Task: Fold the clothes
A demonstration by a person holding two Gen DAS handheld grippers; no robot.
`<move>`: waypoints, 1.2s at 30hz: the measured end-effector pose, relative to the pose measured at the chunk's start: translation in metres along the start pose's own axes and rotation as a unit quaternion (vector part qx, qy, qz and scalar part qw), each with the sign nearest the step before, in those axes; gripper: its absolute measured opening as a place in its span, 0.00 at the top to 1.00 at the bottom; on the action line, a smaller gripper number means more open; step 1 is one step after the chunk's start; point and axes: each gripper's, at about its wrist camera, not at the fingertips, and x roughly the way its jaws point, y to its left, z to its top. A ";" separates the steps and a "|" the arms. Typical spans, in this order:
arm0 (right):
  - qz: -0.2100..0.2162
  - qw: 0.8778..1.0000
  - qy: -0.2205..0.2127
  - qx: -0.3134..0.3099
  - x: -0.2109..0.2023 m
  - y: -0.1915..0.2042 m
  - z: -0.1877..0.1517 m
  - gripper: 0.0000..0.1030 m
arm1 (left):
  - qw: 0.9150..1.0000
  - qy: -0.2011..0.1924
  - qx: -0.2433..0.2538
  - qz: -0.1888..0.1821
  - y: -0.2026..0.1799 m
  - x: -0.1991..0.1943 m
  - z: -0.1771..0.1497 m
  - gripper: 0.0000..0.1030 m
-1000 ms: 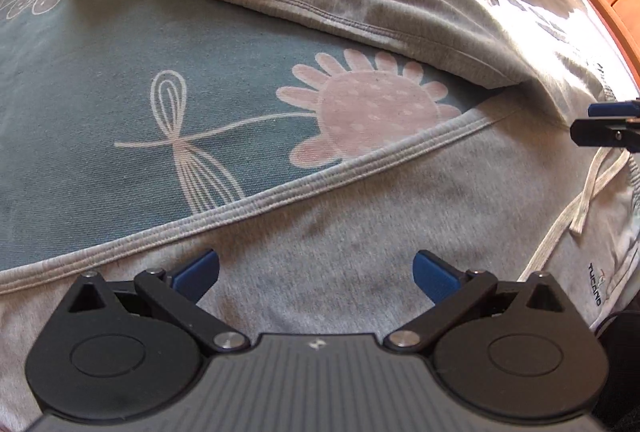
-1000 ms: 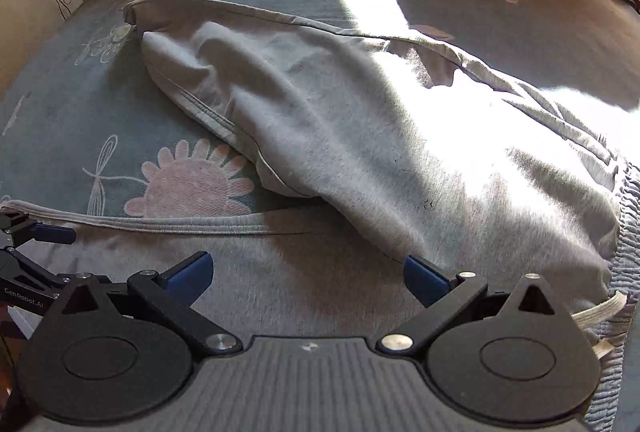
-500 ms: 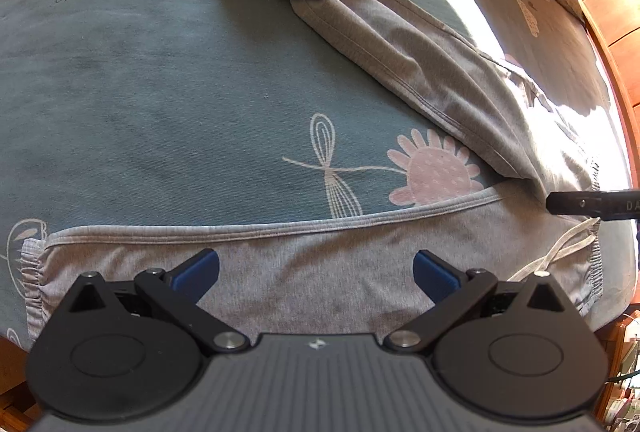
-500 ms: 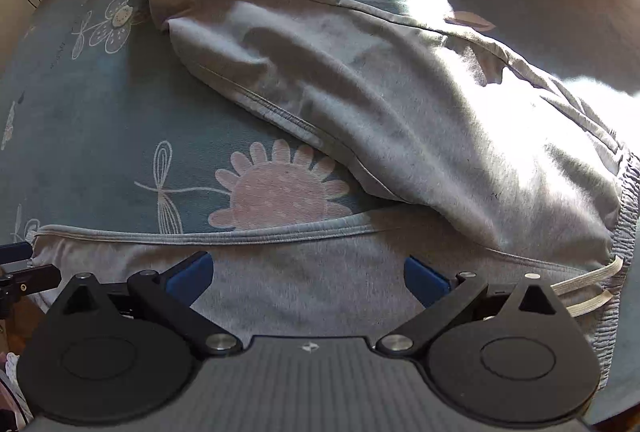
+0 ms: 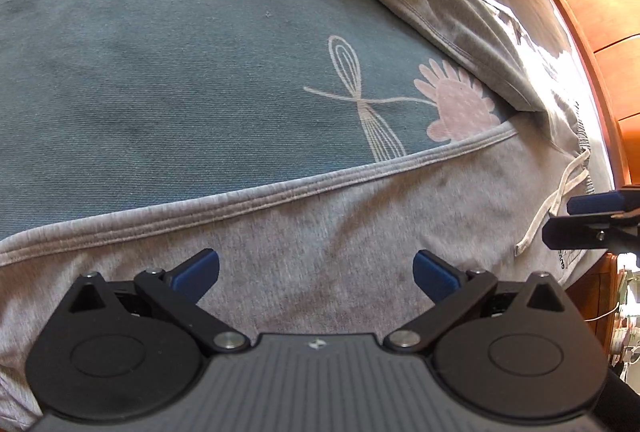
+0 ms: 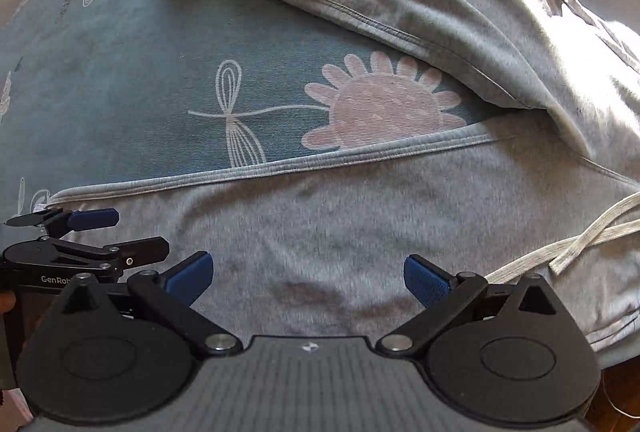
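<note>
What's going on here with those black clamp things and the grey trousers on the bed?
A person is holding two handheld grippers to fold clothes. A pair of grey sweatpants lies spread on a blue flower-patterned bedspread, its two legs splayed apart. The left gripper and right gripper both hover over the nearer leg with jaws wide open, gripping nothing. The white drawstring trails loose by the waistband. No fold has been made yet.

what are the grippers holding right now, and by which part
Nothing. The left gripper and right gripper are both open, poised over the near leg of the grey sweatpants.
</note>
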 end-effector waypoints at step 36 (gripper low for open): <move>0.046 0.948 -0.193 -0.248 0.018 0.004 0.142 0.27 | 0.961 -0.212 -0.144 0.103 0.018 -0.010 0.115 0.01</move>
